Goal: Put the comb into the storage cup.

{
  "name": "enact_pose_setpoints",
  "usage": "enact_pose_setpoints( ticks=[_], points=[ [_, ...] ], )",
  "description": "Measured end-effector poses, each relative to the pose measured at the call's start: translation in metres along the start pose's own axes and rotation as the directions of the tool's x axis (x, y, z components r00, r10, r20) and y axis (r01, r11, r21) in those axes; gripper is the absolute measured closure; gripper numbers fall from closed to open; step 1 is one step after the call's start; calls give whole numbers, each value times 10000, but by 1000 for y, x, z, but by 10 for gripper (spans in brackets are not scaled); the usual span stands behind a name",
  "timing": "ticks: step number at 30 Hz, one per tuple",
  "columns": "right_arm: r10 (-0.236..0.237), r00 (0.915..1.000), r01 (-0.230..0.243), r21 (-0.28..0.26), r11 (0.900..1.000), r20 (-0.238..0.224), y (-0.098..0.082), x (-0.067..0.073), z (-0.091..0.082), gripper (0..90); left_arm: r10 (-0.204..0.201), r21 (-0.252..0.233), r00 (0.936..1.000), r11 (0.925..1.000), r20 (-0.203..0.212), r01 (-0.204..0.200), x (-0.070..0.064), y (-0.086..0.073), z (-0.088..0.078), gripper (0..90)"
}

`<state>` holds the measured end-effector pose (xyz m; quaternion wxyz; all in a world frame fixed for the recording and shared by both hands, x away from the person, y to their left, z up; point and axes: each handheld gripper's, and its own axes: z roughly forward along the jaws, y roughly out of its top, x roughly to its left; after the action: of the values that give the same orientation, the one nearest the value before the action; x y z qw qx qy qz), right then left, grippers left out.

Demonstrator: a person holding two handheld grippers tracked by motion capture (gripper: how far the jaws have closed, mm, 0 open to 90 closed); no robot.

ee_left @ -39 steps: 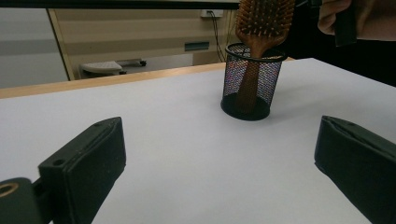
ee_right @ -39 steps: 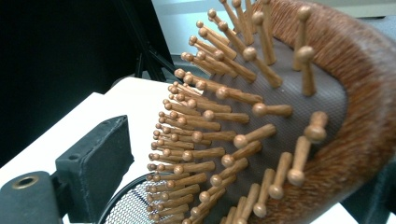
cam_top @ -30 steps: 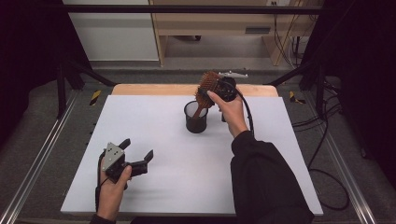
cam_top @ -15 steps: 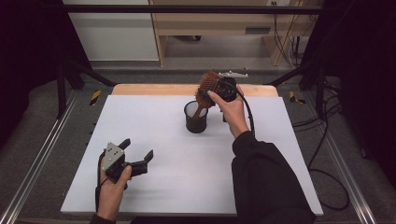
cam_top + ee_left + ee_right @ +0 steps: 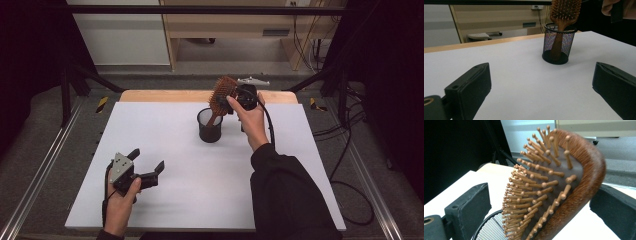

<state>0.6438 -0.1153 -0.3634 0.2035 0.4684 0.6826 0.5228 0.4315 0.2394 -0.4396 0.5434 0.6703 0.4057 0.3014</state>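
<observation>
Hairbrush stands in cup, apparently mid-table.

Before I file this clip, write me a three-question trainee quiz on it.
1. True or false: the hairbrush lies flat on the table.
2. The brush handle stands in: A) mesh cup B) drawer C) box.
3. Which gripper has the brush head between its jaws?

Key:
1. False; it stands tilted, handle down in the cup.
2. A.
3. The right gripper; its jaws have just been opening and stand wide beside the head. The left gripper rests open, apart from the cup.
</observation>
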Motion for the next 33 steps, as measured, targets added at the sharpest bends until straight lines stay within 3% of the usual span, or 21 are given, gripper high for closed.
enact_pose_setpoints(
  ticks=[24, 33],
  points=[
    [-134, 9995, 161, -961, 9952, 286, 7, -3, -21, 38, 21, -5, 10000, 10000, -46, -21, 0, 0, 0, 22],
    [-118, 9986, 201, -1626, 9865, 517, 12, -1, -35, 38, -58, -52, 9999, 10000, -119, 57, 3, 0, -1, 22]
  ],
)
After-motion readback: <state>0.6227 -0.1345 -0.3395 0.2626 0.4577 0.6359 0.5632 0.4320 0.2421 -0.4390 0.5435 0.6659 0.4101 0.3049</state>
